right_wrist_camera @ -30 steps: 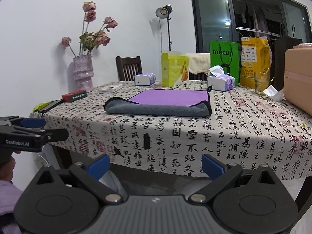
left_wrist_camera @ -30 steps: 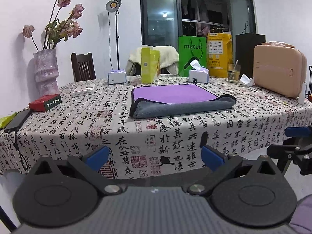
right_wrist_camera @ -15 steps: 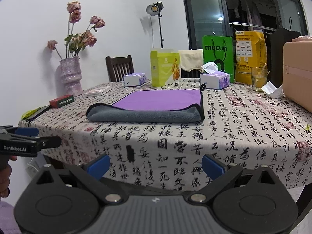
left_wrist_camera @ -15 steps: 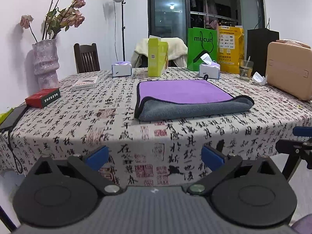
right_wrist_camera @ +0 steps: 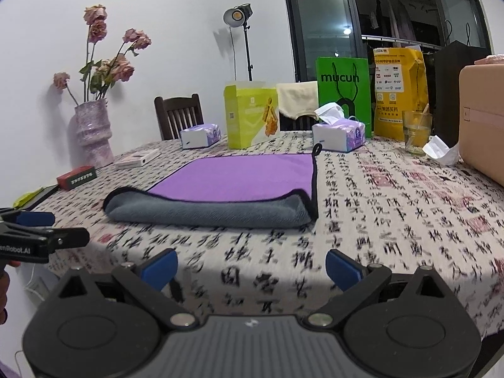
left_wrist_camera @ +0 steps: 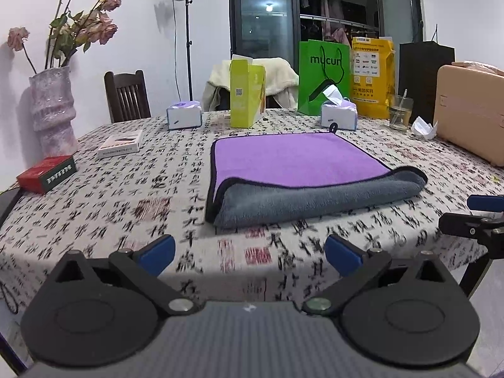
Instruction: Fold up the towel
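Counter (left_wrist_camera: 94,208), covered in a calligraphy-print cloth, fills both views; crowded along the far edge. Towel (left_wrist_camera: 299,170) lies mid-counter, already doubled once: purple face up, grey underlayer showing along the rounded near fold, black trim at the edges, hanging loop at the far corner. I judge one more fold is due. Left claw (left_wrist_camera: 249,252) and right claw (right_wrist_camera: 252,264) both hover off the near counter edge, fingers spread wide, gripping nothing, well apart from the towel. Biggest risk as I see it: the tablecloth is loose, so a low pinch at the towel's near fold could catch the cloth too and drag everything on it. Next: grabbing only the top layer would peel the existing fold open instead of folding the stack. Smaller: a wide sweep toward the far side could knock the tissue box (right_wrist_camera: 340,130) just beyond the loop, or the drinking glass (right_wrist_camera: 415,132) near it. Motion blur at the near edge; approach should slow.
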`<state>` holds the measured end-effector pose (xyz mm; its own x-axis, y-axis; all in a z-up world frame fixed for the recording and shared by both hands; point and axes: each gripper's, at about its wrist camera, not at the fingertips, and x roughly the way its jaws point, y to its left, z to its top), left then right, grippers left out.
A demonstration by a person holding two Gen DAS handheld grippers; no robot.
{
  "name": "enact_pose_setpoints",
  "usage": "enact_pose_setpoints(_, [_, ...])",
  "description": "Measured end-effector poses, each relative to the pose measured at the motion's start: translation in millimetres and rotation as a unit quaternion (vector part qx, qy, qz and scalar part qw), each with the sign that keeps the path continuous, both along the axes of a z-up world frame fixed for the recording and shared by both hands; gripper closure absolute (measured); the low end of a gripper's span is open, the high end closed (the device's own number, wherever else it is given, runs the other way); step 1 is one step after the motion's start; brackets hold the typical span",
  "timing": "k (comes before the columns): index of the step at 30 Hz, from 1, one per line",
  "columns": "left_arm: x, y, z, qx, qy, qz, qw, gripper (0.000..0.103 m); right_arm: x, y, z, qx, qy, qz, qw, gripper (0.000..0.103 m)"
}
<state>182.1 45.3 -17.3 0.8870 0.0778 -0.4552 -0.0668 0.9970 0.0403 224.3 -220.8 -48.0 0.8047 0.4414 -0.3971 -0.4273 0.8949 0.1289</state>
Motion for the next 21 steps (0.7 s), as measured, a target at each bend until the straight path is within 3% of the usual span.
enact_pose_setpoints(7, [34.5,10.6,1.3,-0.009,-0.010,0.011,0.9998,0.000,31.3,2.6,-0.1,-0.004,-0.037,0.001,0.999,0.004])
enact_pose_setpoints(12, [56.1,19.0,0.3,-0.020,-0.010,0.017,0.9996,0.006,52.2,6.9,0.6,-0.014,-0.051,0.002,0.999,0.008])
enact_pose_setpoints(17, [72.0,25.1,-5.3,-0.026,-0.005,0.007,0.9996,0.025,75.1,8.6,-1.5,-0.013,-0.044,-0.002,0.999,0.014])
enact_pose_setpoints(21, [85.8,26.8,-9.0,-0.024,0.006,0.001,0.9997,0.034,93.5,8.5,-6.6,-0.007,-0.026,0.003,1.000,0.024])
